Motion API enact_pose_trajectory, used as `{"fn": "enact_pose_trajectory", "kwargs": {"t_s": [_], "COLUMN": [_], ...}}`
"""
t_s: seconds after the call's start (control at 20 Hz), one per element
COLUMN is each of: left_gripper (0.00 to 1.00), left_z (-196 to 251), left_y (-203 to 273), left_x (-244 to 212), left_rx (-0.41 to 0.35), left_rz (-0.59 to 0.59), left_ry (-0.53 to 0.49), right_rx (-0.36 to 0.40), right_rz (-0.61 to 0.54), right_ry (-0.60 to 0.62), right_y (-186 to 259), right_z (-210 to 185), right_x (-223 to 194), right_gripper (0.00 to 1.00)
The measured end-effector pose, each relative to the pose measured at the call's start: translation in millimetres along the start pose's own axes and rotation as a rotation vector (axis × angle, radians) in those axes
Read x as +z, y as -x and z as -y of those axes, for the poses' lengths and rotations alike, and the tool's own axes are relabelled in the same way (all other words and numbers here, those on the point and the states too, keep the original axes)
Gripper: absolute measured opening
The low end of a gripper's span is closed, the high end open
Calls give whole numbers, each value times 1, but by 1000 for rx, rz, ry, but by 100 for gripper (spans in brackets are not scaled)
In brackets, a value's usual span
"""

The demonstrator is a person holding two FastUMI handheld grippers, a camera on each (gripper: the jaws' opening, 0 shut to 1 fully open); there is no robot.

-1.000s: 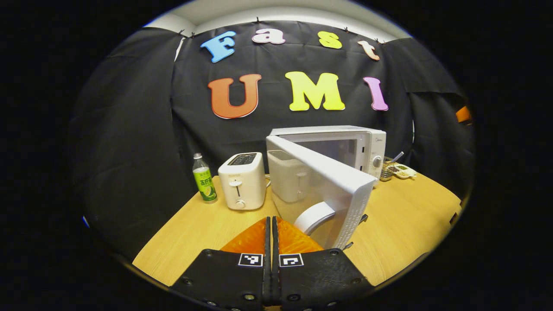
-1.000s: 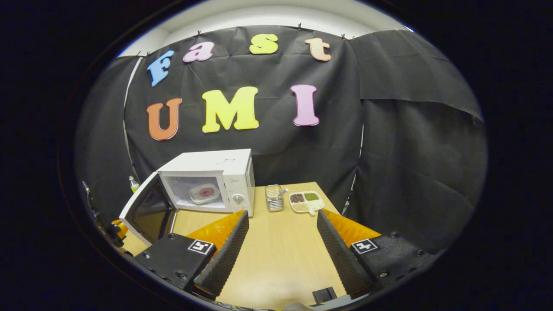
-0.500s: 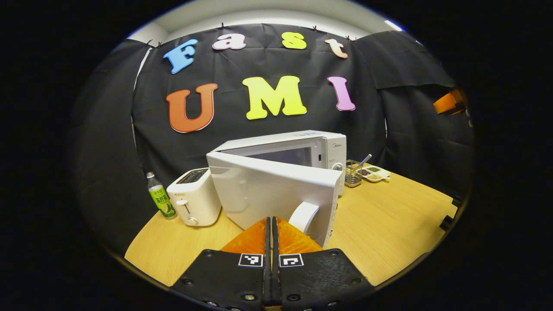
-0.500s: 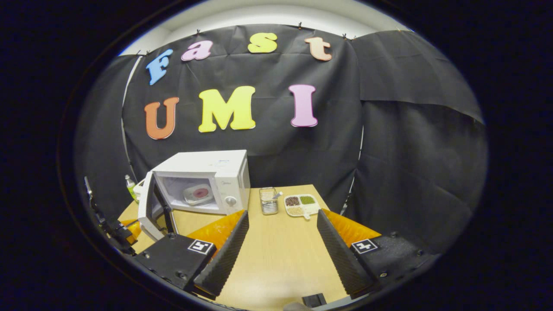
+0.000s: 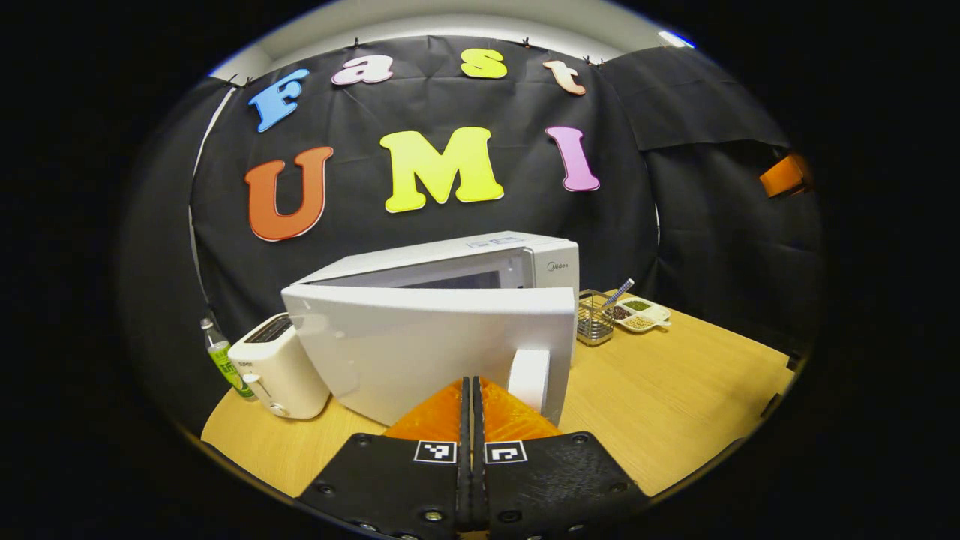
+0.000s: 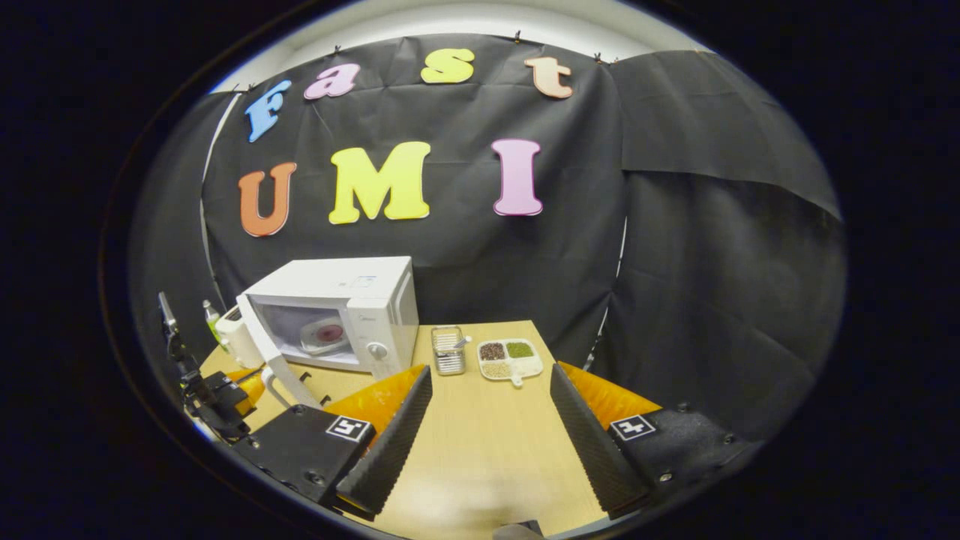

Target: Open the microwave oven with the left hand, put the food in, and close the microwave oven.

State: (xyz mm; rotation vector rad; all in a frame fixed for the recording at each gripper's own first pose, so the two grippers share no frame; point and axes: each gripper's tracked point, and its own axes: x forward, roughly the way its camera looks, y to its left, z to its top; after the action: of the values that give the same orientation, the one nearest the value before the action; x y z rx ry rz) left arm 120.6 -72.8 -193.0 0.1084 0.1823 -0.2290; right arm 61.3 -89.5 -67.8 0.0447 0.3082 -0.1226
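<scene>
Microwave door (image 5: pixel 427 349) nearer shut than before

In the left gripper view, the half-open white microwave door (image 5: pixel 427 345) hides most of the oven cavity and the lower part of the white microwave oven (image 5: pixel 480 259) behind it. The white toaster (image 5: pixel 274 367) covers part of the green-labelled plastic bottle (image 5: pixel 221 360). In the right gripper view, the pink-centred round dish (image 6: pixel 324 335) inside looks like food, though too small to identify.
</scene>
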Motion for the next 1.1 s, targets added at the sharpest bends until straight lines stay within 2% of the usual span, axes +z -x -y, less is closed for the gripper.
{"fn": "enact_pose_trajectory", "kwargs": {"t_s": [0.25, 0.3, 0.7, 0.8, 0.85, 1.1], "left_gripper": [0, 0, 0, 0, 0, 0], "left_z": [13, 14, 14, 16, 17, 23], "left_y": [-60, -69, -137, -146, -144, -145], "left_x": [8, 10, 19, 22, 20, 13], "left_rx": [16, 18, 66, 66, 76, 65], "left_rz": [-14, -14, -23, -24, -37, -53], "left_ry": [-12, -8, 16, 31, 46, 81], "right_rx": [3, 3, 3, 3, 4, 12], "right_rz": [2, -1, -33, -39, -42, -31], "right_ry": [15, 17, 12, 13, 13, 28], "right_y": [-17, -21, -44, -47, -48, -45], "right_z": [14, 17, 38, 40, 41, 39], "right_x": [13, 15, 15, 13, 13, 19], "right_gripper": [100, 92, 92, 92, 100, 100]}}
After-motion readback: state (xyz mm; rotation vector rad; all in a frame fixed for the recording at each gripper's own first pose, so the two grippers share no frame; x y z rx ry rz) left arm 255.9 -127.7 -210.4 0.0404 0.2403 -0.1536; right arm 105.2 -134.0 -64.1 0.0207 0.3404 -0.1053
